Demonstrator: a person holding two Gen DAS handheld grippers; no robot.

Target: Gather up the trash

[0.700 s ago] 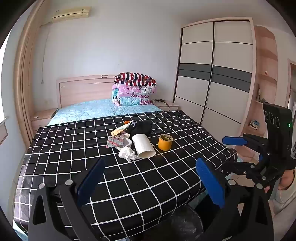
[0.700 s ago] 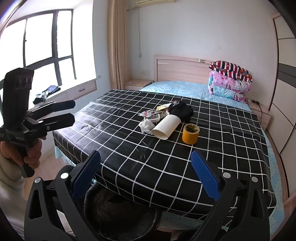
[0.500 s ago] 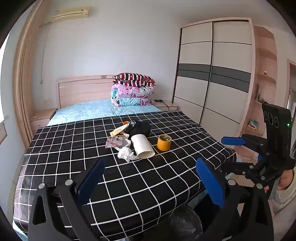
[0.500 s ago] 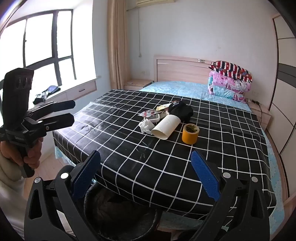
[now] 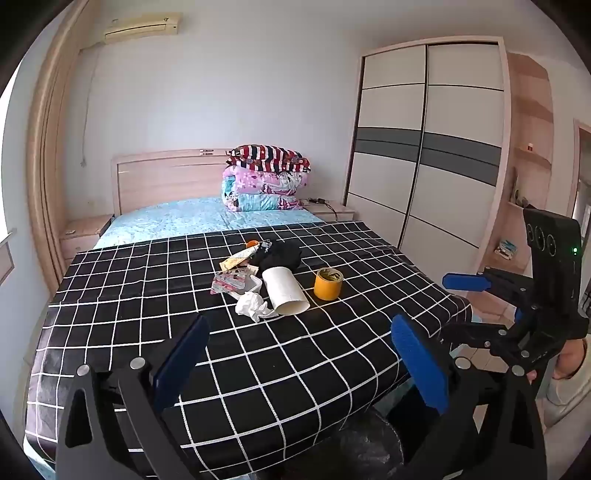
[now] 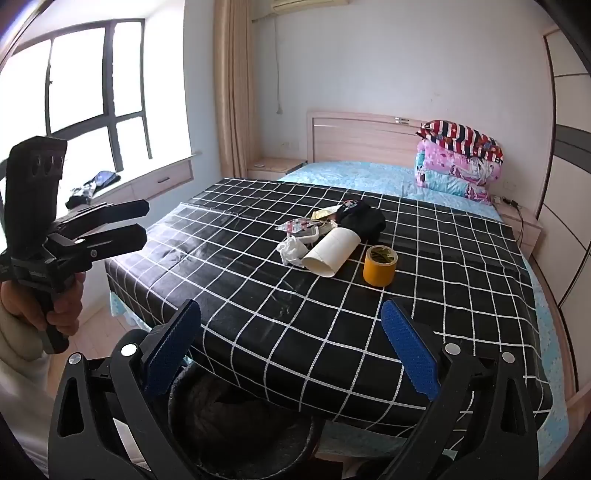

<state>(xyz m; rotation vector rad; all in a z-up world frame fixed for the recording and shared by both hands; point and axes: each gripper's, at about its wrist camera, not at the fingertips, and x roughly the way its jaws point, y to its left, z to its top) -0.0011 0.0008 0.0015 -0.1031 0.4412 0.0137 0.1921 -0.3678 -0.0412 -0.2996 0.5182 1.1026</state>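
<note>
White tissue (image 6: 291,252) sits at 12 o'clock from your right gripper (image 6: 291,347), well apart; both grippers gape wide, holding nothing.

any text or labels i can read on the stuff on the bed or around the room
None can be read.
Printed wrapper: coloured print, too blurred to read.
Yellow packet: markings too small to read.
Orange tape roll: no lettering visible.
White paper tube: plain.
Air conditioner: a small mark at its right end, unreadable.
Headboard: a small plate at the top edge, unreadable.
</note>
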